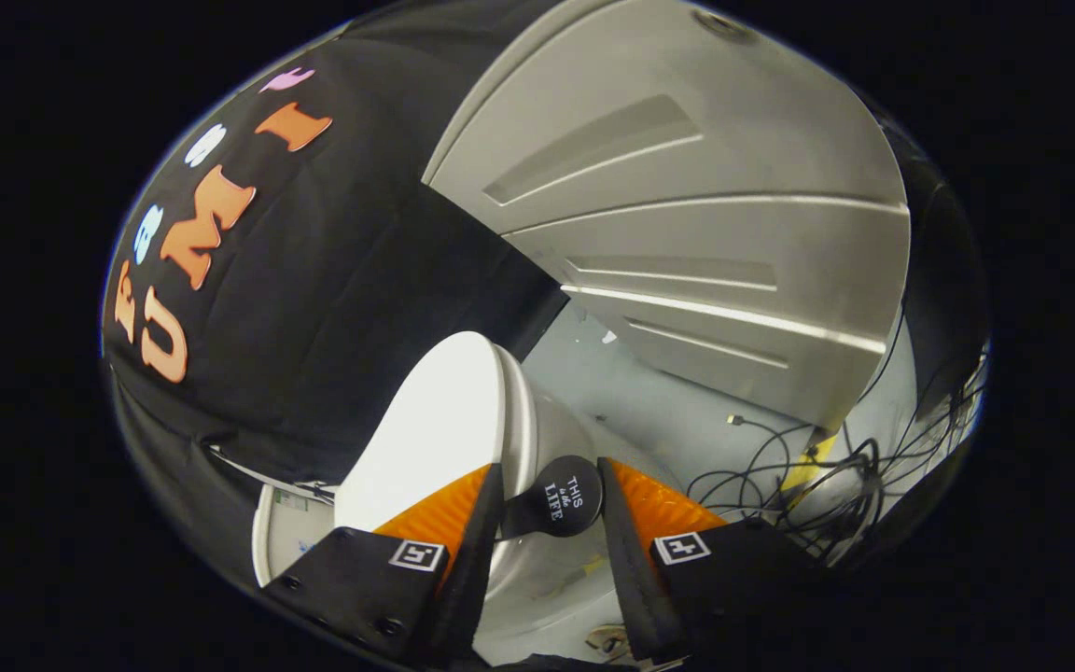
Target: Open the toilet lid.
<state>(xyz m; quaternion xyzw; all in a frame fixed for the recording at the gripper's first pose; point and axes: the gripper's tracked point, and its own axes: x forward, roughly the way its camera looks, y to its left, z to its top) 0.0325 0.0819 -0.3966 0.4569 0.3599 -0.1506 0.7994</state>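
Toilet lid raised just ahead of tool; handle btwn fingers; cables on floor beyond.

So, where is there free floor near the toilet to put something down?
The pale floor between the toilet lid and the grey ribbed panel is bare. Toward the tangled black cables it is crowded. The gripper holds the lid's round black handle between its fingers.
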